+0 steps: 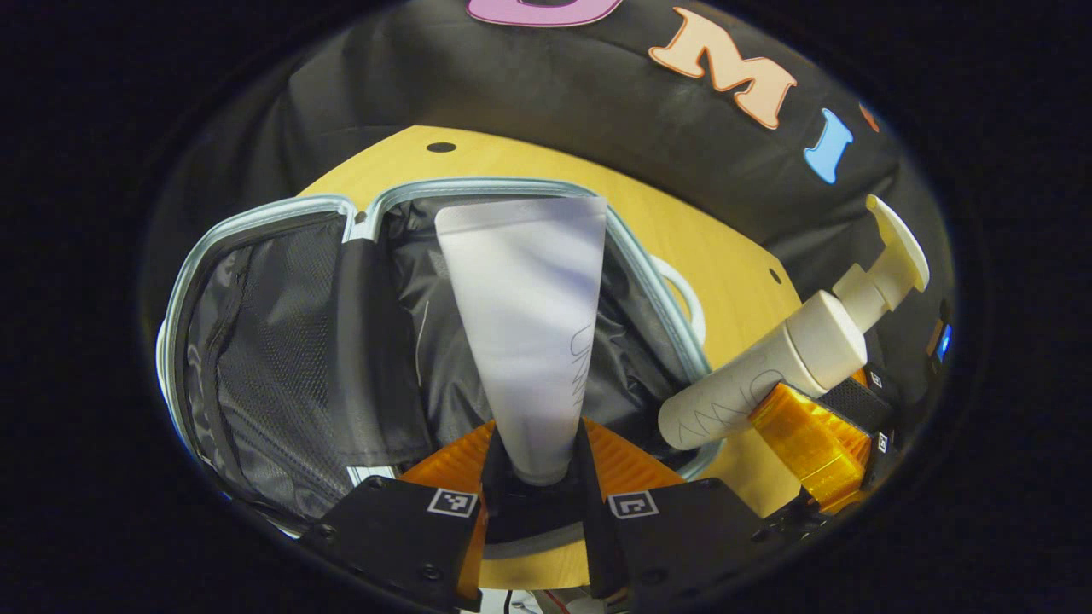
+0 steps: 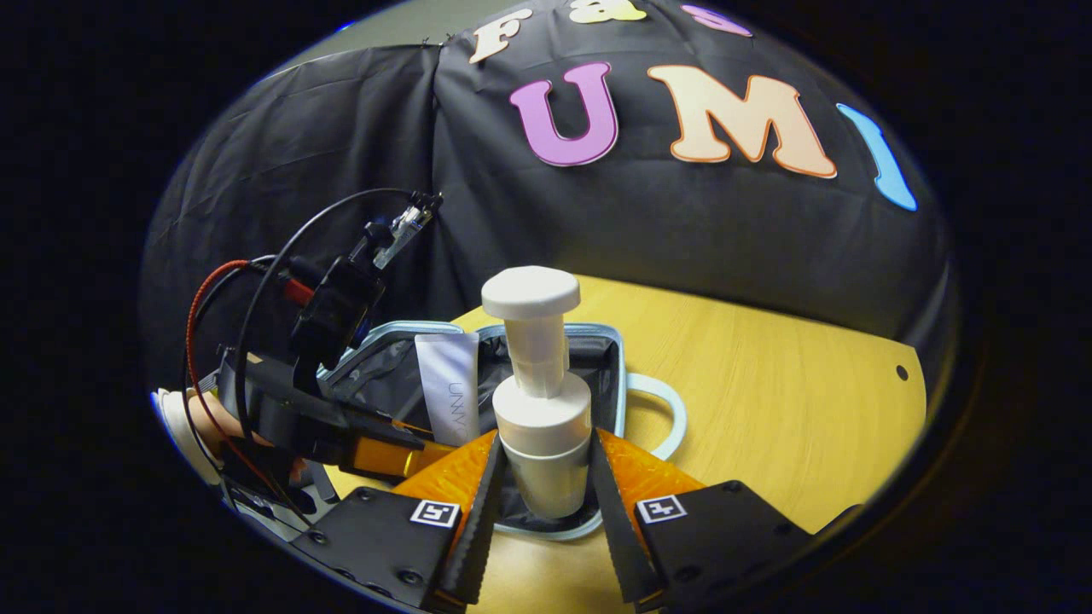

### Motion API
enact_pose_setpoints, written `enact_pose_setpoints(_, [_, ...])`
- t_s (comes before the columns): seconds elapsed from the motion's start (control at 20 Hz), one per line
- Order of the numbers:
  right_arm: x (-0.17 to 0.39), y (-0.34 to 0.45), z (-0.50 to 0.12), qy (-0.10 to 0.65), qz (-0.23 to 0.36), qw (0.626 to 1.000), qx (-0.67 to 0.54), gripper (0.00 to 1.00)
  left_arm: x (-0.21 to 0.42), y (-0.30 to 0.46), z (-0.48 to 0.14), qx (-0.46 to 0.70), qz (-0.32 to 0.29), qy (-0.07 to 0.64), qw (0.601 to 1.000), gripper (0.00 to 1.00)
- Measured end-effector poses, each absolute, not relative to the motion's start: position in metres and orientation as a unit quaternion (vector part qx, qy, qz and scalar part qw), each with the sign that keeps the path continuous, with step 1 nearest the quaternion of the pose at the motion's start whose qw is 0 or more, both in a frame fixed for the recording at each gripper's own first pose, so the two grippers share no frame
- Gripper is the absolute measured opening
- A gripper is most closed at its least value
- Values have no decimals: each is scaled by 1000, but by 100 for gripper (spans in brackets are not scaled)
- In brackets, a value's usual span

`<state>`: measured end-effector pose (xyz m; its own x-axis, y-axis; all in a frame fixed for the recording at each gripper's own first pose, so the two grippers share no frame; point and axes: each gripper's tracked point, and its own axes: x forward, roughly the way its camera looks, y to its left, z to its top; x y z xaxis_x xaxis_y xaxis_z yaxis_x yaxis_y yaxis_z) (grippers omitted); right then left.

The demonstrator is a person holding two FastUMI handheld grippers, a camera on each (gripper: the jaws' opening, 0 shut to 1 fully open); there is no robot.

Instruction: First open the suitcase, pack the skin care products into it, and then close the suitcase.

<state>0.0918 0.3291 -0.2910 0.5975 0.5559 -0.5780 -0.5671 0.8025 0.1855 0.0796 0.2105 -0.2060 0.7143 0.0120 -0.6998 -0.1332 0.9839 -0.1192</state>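
The suitcase [image 1: 281, 341] lies open on the wooden table, its mesh-lined lid to the left and its dark-lined base [image 1: 631, 358] behind the tube. My left gripper [image 1: 537, 473] is shut on a white squeeze tube [image 1: 529, 324], which stands up over the open base. To its right, the other gripper [image 1: 810, 435] holds a white pump bottle [image 1: 768, 375] tilted near the suitcase's edge. In the right gripper view, my right gripper [image 2: 546, 495] is shut on that pump bottle [image 2: 542, 409], upright over the suitcase [image 2: 597, 358]. The tube [image 2: 450, 388] and left gripper [image 2: 341, 426] show at left.
The wooden table [image 2: 768, 409] stretches out to the right of the suitcase. The suitcase's pale handle [image 2: 665, 414] sticks out on that side. A hand [image 2: 213, 418] and red and black cables [image 2: 205, 324] trail behind the left gripper. Black cloth closes the back.
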Motion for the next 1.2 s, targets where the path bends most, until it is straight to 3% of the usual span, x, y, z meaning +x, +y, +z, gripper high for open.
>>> enact_pose_setpoints(0.05, [93, 334, -298, 332, 314, 890, -6, 60, 80, 213, -211, -85, 42, 381, 920, 41])
enact_pose_setpoints(0.25, [96, 342, -328, 365, 309, 878, -24, 58, 88, 221, -209, -105, 53, 374, 920, 46])
enact_pose_setpoints(0.3, [95, 345, -334, 368, 310, 876, -29, 58, 89, 223, -205, -102, 56, 367, 923, 41])
enact_pose_setpoints(0.45, [96, 355, -341, 369, 308, 876, -34, 60, 86, 226, -182, -105, 66, 334, 934, 59])
enact_pose_setpoints(0.5, [100, 355, -342, 368, 304, 878, -34, 58, 82, 228, -171, -107, 72, 318, 939, 71])
enact_pose_setpoints(0.55, [103, 355, -343, 368, 303, 878, -32, 58, 76, 229, -160, -111, 76, 301, 944, 67])
enact_pose_setpoints(0.7, [110, 357, -347, 369, 292, 882, -27, 59, 52, 238, -123, -125, 85, 241, 959, 76])
enact_pose_setpoints(0.85, [110, 360, -332, 336, 296, 894, -15, 87, 26, 264, -90, -135, 108, 175, 969, 87])
enact_pose_setpoints(0.9, [107, 360, -320, 321, 301, 898, -3, 100, 17, 276, -81, -139, 119, 151, 971, 90])
enact_pose_setpoints(1.2, [84, 344, -243, 247, 311, 915, 68, 98, -42, 375, -58, -157, 206, 81, 963, 94])
